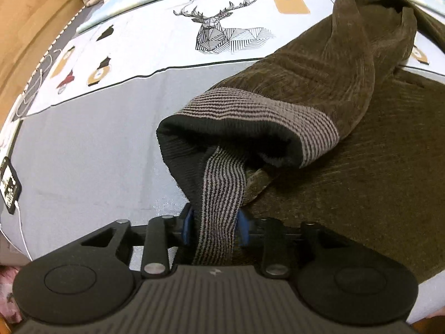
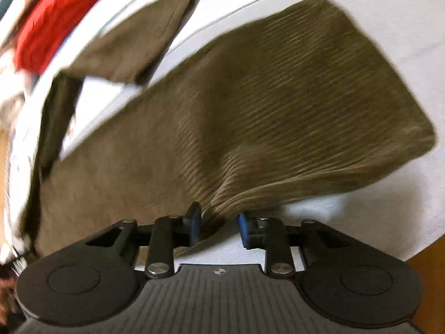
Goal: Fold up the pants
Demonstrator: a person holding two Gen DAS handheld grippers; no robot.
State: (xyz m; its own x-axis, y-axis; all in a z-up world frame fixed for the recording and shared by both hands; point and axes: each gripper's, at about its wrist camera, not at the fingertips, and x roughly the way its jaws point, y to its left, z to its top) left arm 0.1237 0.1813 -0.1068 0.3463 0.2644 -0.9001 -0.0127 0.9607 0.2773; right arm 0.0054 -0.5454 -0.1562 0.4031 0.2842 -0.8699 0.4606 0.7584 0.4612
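Note:
Olive-brown corduroy pants (image 1: 347, 89) lie on the bed, with a grey-and-black striped ribbed cuff (image 1: 250, 111) folded open. My left gripper (image 1: 215, 222) is shut on a strip of that striped cuff and lifts it, so the leg hangs from the jaws. In the right wrist view the pants (image 2: 250, 97) spread across the sheet, blurred by motion. My right gripper (image 2: 219, 222) has its jaws apart around a bunched edge of the fabric; the blue pads (image 2: 243, 222) stand clear of each other.
The bed sheet (image 1: 111, 139) is grey with a white deer-print panel (image 1: 222, 33). A phone on a white cable (image 1: 9, 183) lies at the left edge. A red garment (image 2: 55, 14) lies at the far left in the right wrist view.

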